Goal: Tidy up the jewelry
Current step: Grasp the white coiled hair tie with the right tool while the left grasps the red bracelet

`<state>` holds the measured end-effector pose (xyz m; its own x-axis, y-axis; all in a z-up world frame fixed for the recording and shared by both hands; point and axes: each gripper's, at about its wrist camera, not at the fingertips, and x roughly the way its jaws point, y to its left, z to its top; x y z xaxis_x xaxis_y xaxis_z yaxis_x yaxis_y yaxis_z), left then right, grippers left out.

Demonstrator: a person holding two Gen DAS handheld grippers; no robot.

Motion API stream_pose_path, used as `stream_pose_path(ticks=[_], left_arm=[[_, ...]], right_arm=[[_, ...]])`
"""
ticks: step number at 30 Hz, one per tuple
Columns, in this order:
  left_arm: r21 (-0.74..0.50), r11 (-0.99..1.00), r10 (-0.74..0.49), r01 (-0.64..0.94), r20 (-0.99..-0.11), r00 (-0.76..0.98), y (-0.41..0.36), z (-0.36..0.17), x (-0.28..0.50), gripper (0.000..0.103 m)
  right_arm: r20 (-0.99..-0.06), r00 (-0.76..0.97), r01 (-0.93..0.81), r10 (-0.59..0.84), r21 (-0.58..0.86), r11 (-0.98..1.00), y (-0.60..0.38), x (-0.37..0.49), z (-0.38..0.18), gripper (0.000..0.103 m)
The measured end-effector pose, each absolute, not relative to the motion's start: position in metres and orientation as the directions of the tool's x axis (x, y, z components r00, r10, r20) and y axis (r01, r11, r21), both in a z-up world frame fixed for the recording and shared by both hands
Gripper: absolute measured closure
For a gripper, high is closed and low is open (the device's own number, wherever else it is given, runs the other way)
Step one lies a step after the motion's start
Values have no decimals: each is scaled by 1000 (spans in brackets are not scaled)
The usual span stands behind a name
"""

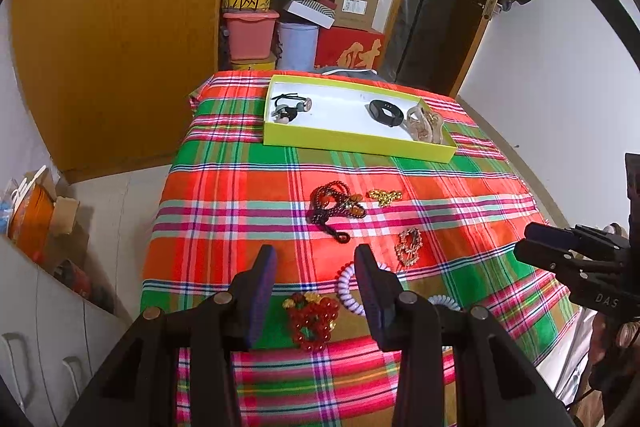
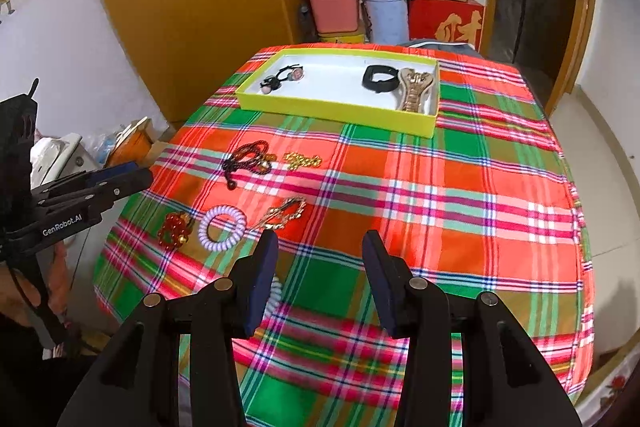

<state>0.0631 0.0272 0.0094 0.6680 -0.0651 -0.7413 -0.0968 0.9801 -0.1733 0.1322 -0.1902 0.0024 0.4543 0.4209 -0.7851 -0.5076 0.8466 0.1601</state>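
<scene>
A yellow-green tray [image 1: 352, 143] at twelve o'clock on the plaid cloth [image 1: 240, 187] already holds hair ties, a black band [image 1: 386, 111] and a clip. Five or so pieces remain loose: dark beads [image 1: 332, 207], gold chain [image 1: 385, 195], red bracelet [image 1: 314, 319], coil ties. Left gripper [image 1: 316, 291] and right gripper [image 2: 320, 279] hover, fingers apart, empty.

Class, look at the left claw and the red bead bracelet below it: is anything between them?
Nothing visible. The open left claw hangs over the red bead bracelet with only plaid cloth around it; the lilac coil hair tie lies just beside, to the right.
</scene>
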Motion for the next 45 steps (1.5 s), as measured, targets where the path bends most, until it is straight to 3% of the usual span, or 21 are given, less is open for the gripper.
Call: stream_pose_path(ticks=[18, 27, 33, 38, 45], left_arm=[[-201, 976, -110, -79, -775, 622, 29, -23, 52, 63], [-210, 976, -141, -47, -787, 601, 25, -35, 55, 59], [-198, 979, -138, -41, -804, 578, 20, -47, 57, 59], [-176, 984, -120, -42, -811, 573, 15, -55, 59, 59], [-176, 983, -111, -56, -807, 580, 16, -61, 60, 73]], right_arm=[[-848, 334, -549, 411, 179, 817, -165, 122, -40, 59], [-871, 284, -574, 400, 180, 799, -149, 124, -61, 64], [-883, 289, -589, 371, 141, 796, -144, 123, -67, 72], [-886, 324, -601, 333, 79, 796, -141, 121, -68, 92], [-881, 344, -595, 325, 64, 801, -143, 121, -69, 94]])
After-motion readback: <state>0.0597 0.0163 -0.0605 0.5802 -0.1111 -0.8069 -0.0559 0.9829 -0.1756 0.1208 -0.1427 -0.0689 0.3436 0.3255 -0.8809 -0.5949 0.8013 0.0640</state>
